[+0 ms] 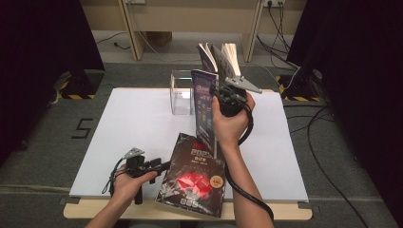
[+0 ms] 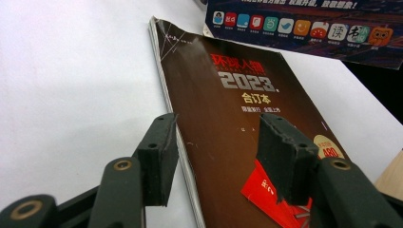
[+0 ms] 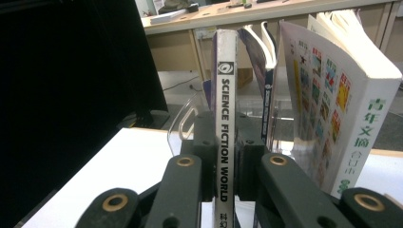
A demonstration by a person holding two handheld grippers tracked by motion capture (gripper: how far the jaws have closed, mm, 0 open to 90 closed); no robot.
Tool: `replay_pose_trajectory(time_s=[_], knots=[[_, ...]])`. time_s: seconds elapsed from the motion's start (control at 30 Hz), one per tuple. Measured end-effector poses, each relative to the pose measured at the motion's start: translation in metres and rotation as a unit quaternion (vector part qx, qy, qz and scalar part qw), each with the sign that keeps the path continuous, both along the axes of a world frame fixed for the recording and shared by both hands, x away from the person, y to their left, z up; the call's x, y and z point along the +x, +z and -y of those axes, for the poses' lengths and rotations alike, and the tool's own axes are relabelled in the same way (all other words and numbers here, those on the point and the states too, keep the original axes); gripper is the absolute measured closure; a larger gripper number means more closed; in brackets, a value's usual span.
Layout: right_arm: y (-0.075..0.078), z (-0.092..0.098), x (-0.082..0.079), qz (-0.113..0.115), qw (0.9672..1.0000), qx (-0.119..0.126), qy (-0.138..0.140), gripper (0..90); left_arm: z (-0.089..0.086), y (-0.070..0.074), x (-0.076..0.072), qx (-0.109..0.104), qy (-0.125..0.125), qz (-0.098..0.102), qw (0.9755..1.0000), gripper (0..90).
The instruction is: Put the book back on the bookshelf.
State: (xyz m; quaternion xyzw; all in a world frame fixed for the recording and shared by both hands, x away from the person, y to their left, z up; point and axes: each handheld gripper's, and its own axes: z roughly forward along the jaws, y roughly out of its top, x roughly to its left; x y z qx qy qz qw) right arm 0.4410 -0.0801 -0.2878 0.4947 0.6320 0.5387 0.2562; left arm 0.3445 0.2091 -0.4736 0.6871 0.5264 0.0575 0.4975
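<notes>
High view shows our left gripper (image 1: 159, 166) low at the near left of the white board (image 1: 142, 128), its jaws apart and aimed at the left edge of the dark book (image 1: 192, 175) lying flat near the front edge. Left gripper view confirms it: one pad (image 2: 159, 159) sits off the spine side over the board, the other (image 2: 285, 161) hangs above the cover, and neither seems to press on the book. For now we would keep that hand quiet and the book flat, so nothing slides into the work to its right.

Further right, our right gripper (image 1: 231, 97) holds a magazine (image 1: 205, 111) upright by its spine, just in front of the clear holder (image 1: 181, 92) at the far middle of the board. Right gripper view shows the jaws clamped on that spine (image 3: 225, 128), with the other magazines (image 3: 332, 104) leaning in the holder just to the right. The gap left of them looks narrow, so we judge the slot-in needs the magazine kept vertical, lined up with the opening, and lowered slowly. We should loosen the grip only once its bottom edge rests inside, or it may tip over.
</notes>
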Motion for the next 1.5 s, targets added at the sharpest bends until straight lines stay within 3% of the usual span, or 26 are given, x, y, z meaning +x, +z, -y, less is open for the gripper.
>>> replay_pose_trajectory(time_s=[0.4,0.53,1.1,1.5], knots=[[0.001,-0.005,0.010,0.022,0.9997,0.011,-0.004,82.8,-0.001,-0.002,0.001,0.000,0.002,-0.005,1.0000,46.6],[0.002,-0.007,0.013,0.014,0.9998,0.015,-0.007,82.8,-0.001,-0.003,0.001,-0.001,0.002,-0.004,1.0000,46.6],[0.003,-0.008,0.008,0.022,0.9995,0.021,-0.011,82.8,-0.001,-0.004,0.001,0.001,0.002,-0.008,1.0000,46.5],[0.010,-0.014,0.014,0.026,0.9993,0.025,-0.007,82.9,-0.001,-0.004,0.001,0.000,0.001,-0.006,1.0000,46.5]])
